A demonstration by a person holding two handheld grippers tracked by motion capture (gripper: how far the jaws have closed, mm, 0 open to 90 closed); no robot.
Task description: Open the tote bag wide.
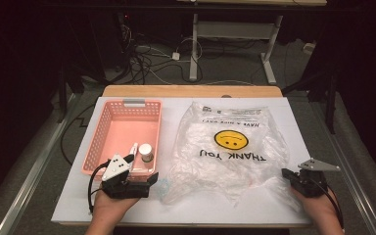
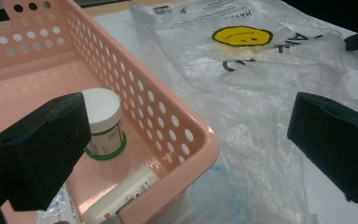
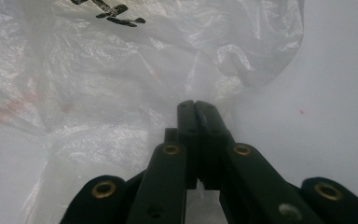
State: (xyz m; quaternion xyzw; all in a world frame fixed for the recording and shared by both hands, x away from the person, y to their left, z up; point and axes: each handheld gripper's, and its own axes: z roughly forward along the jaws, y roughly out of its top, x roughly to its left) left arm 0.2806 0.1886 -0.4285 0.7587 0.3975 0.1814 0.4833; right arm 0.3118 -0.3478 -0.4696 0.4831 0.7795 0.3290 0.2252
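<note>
1. Plastic bag (image 1: pixel 230 147), clear and crinkled, printed with a yellow smiley face and "THANK YOU", lies flat across the centre and right of the high view, on the white tabletop (image 1: pixel 293 122). Its lower right edge reaches the right gripper.
2. White tabletop carries all items; a bare wooden strip shows along its far edge at the top of the frame.
3. Pink basket (image 1: pixel 105 127), perforated, sits left of centre, just beside the bag's left edge.
4. Left gripper (image 1: pixel 152 180), lower left of the high view, hovers at the basket's near right corner. In the left gripper view its jaws stand wide apart, one over the basket interior, the other over the bag; nothing is held between them.
5. Right gripper (image 1: pixel 286 174), lower right of the high view, has its jaws fully together. In the right gripper view the tips (image 3: pixel 196 108) meet at the bag's film; whether a fold is pinched cannot be told.
6. White jar (image 1: pixel 145 151) stands upright in the basket's near right part.
7. White tube (image 2: pixel 123 198) lies beside the jar against the basket's near wall.
</note>
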